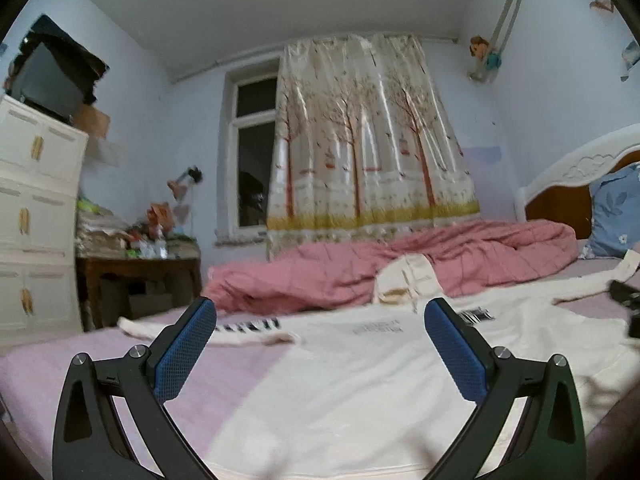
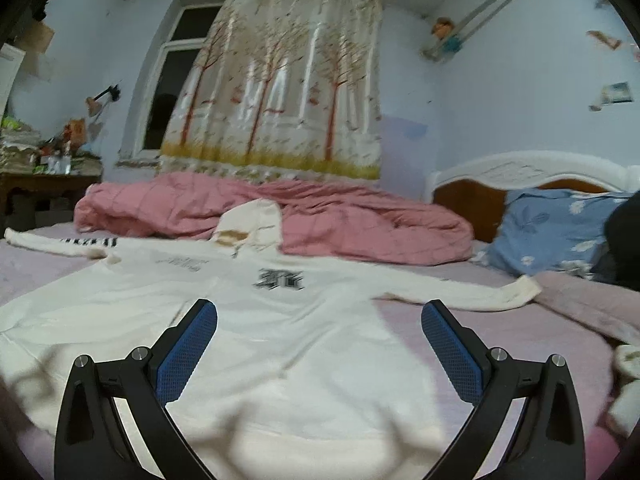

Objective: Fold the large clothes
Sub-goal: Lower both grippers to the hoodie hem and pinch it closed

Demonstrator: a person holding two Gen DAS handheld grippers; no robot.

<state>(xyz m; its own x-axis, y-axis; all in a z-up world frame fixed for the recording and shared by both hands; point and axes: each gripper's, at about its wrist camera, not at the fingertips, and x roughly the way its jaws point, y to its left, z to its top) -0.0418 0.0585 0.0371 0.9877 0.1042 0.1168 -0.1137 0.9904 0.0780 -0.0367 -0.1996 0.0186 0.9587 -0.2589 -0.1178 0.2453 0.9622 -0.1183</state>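
Two black, unreadable prints on hoodie (image 2: 240, 320)

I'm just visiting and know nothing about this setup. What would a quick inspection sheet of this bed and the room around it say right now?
Surface: bed sheet, pale pink, mostly bare near the foot.
Job's things: white hoodie spread flat, sleeves out to both sides, hood lying against the pink quilt.
Clutter: quilt bunched along the far side; blue pillow by the headboard; dark item at the right edge, unclear.
Grippers: left gripper and right gripper both open, above the hoodie's lower part, holding nothing.
Cables: nothing seen.
Surroundings: tree-print curtain, window, white cabinet, crowded side table.
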